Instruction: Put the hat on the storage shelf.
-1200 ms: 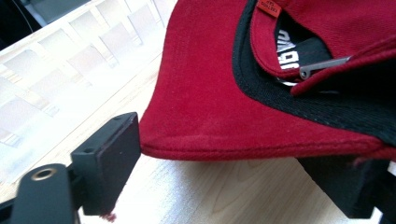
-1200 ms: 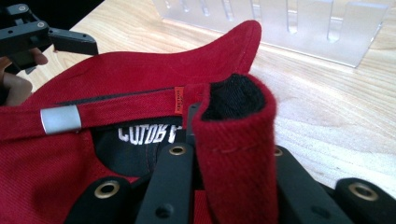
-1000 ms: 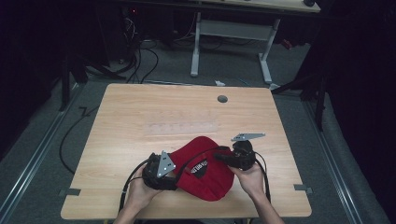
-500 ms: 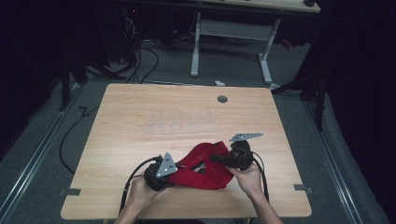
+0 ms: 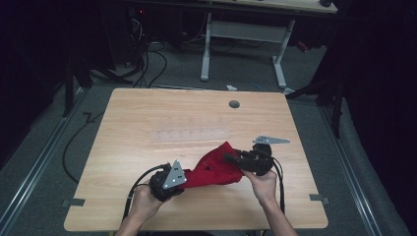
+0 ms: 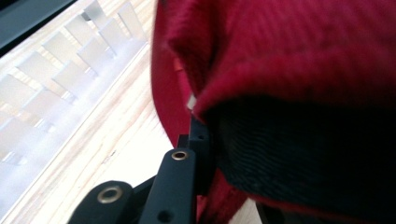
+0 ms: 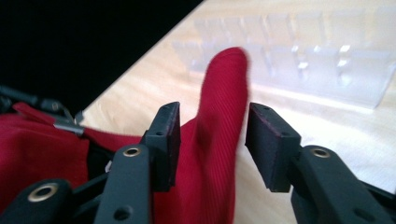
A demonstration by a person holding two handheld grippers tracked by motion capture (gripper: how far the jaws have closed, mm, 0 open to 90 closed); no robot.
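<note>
Red cloth (image 5: 216, 169) lies bunched on the wooden surface (image 5: 187, 118), strung between the 2 claws, long axis running from left claw (image 5: 183, 181) up to right claw (image 5: 231, 159). Left claw sits at the cloth's near-left end; in the left gripper view the cloth (image 6: 289, 93) drapes over its jaws and 1 jaw edge presses into a fold, so it looks clamped on the fabric, though the second jaw is hidden.

Right claw (image 7: 212, 140) has jaws apart, with a raised fold of cloth (image 7: 219, 121) standing between them, not yet pinched. A clear plastic rack (image 7: 299, 60) lies beyond that claw, farther up the surface. Likely next move: right claw closes on that fold, which is already centred in the gap.
</note>
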